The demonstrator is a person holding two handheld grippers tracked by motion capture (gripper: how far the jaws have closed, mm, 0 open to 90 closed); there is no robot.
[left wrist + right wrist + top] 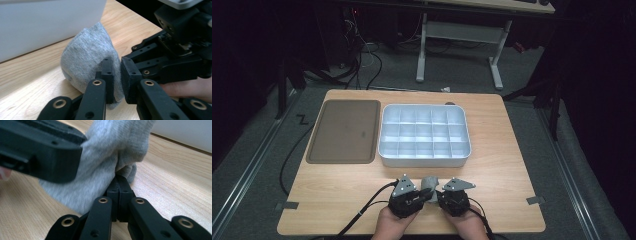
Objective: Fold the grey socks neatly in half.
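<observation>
Grey sock (430,184) pinched by both left gripper (117,75) and right gripper (118,185), jaws closed on fabric, near white divided tray (424,159), wooden table (502,165).

Two hands hold grippers side by side at 6 o'clock. The left gripper (421,192) pinches grey cloth (87,57). The right gripper (439,192) is clamped on it too.

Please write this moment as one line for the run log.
left tongs: shut on grey sock | right tongs: shut on grey sock | sock: near table edge, before divided tray | brown tray: left
</observation>
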